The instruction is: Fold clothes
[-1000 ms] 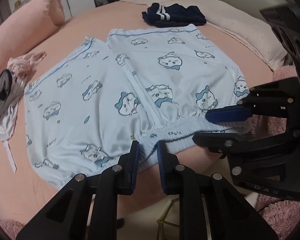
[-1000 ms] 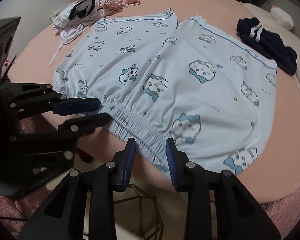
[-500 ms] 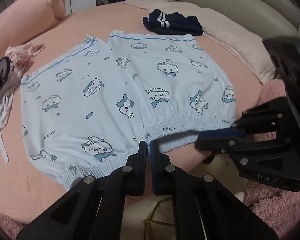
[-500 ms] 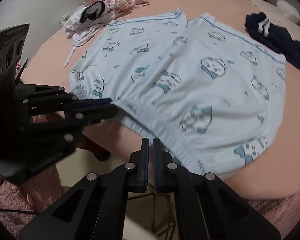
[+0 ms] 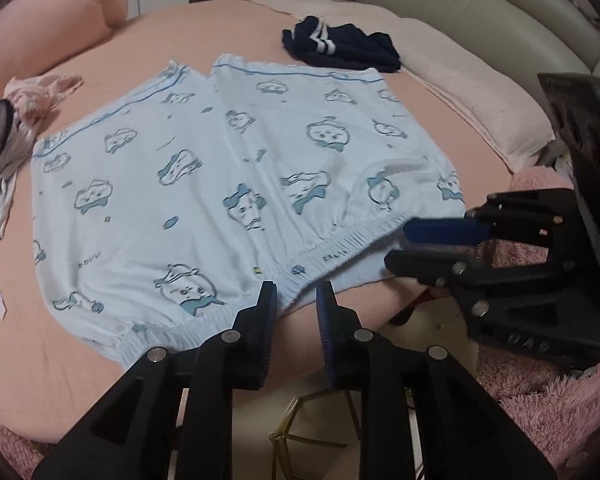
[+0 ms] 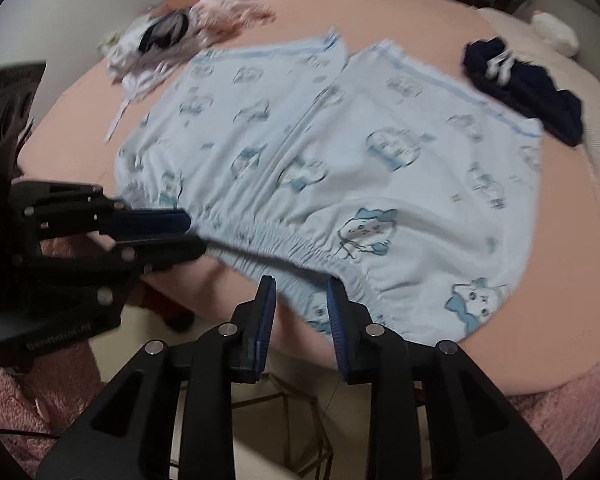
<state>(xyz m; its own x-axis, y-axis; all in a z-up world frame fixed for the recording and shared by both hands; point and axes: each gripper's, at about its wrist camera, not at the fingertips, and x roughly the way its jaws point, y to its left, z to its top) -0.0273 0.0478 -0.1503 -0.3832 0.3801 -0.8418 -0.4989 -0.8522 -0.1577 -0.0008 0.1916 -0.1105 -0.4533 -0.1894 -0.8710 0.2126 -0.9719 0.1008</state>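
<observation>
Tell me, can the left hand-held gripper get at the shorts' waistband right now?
Probably yes: the left hand-held gripper is open with the waistband of the shorts right at its fingertips, nothing between.
</observation>
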